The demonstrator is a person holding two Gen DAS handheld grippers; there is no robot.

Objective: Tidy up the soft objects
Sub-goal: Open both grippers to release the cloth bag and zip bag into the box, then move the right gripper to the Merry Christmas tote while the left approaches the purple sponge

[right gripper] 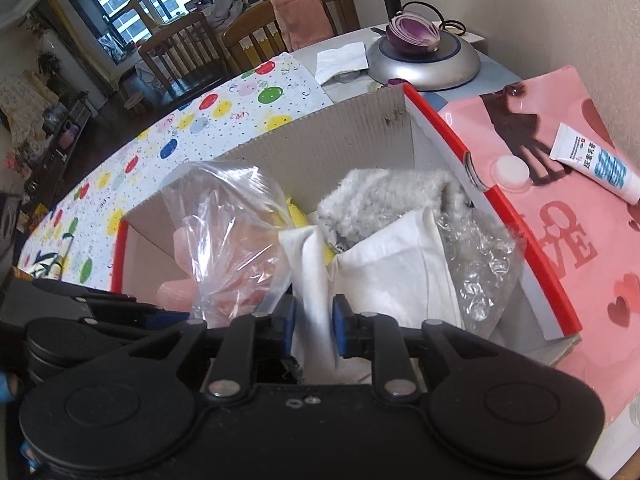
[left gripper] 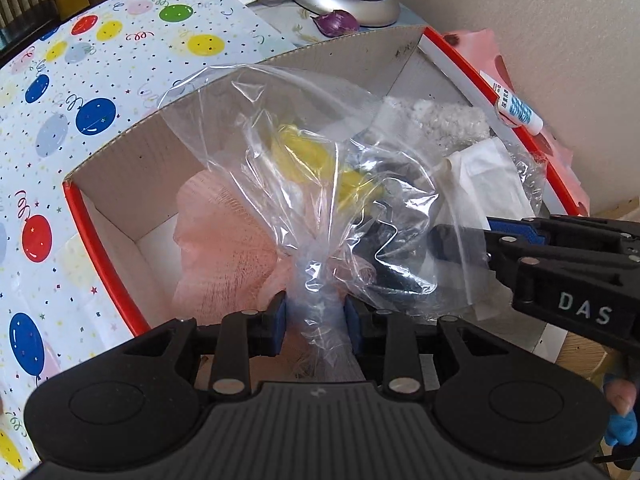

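A red-rimmed cardboard box [left gripper: 120,168] [right gripper: 320,144] holds soft things: a pink mesh cloth [left gripper: 224,248], a yellow item [left gripper: 304,152], a fluffy grey-white piece [right gripper: 384,200], a white cloth [right gripper: 392,264] and bubble wrap [right gripper: 480,264]. My left gripper [left gripper: 316,320] is shut on the bunched neck of a clear plastic bag [left gripper: 288,152] over the box. My right gripper [right gripper: 314,326] is shut on a fold of the white cloth inside the box; it also shows in the left wrist view [left gripper: 460,240].
The box stands on a balloon-print tablecloth [left gripper: 80,92]. A pink "LOVE" bag [right gripper: 568,248] with a white tube [right gripper: 592,164] lies to the right. A silver dish [right gripper: 424,60] with a cut purple onion [right gripper: 412,32] and a tissue [right gripper: 340,60] sit behind. Wall on the right, chairs beyond.
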